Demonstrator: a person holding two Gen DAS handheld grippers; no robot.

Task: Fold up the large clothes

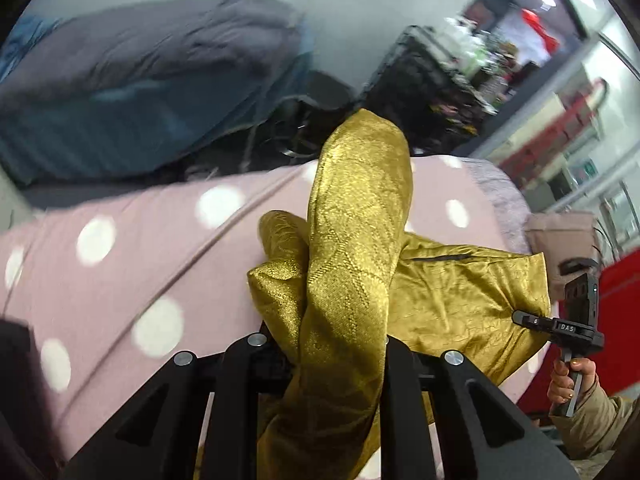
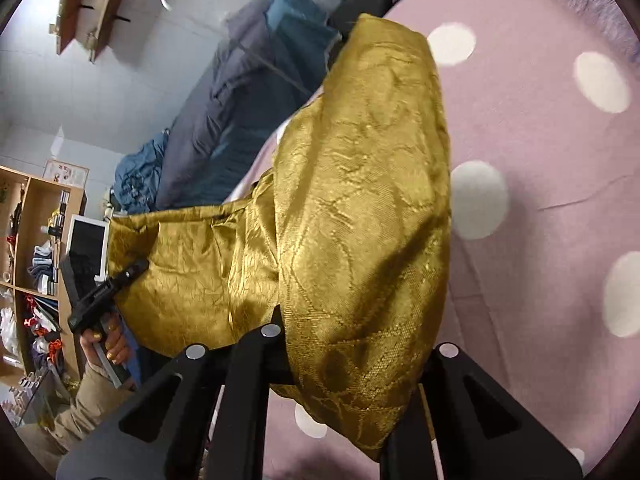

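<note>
A shiny gold brocade garment (image 1: 356,240) lies partly on a pink sheet with white dots (image 1: 132,248). My left gripper (image 1: 320,344) is shut on a gold fold that drapes over its fingers and hides the tips. My right gripper (image 2: 352,340) is shut on another part of the garment (image 2: 360,200), which hangs over its fingers. The right gripper also shows in the left wrist view (image 1: 532,320), pinching the garment's right edge. The left gripper shows in the right wrist view (image 2: 132,272) at the garment's left edge.
A dark grey and blue duvet pile (image 1: 140,80) lies beyond the pink bed. A wooden shelf unit (image 2: 36,248) with small items stands at the left in the right wrist view. A cluttered dark rack (image 1: 440,80) and glass doors are at the back right.
</note>
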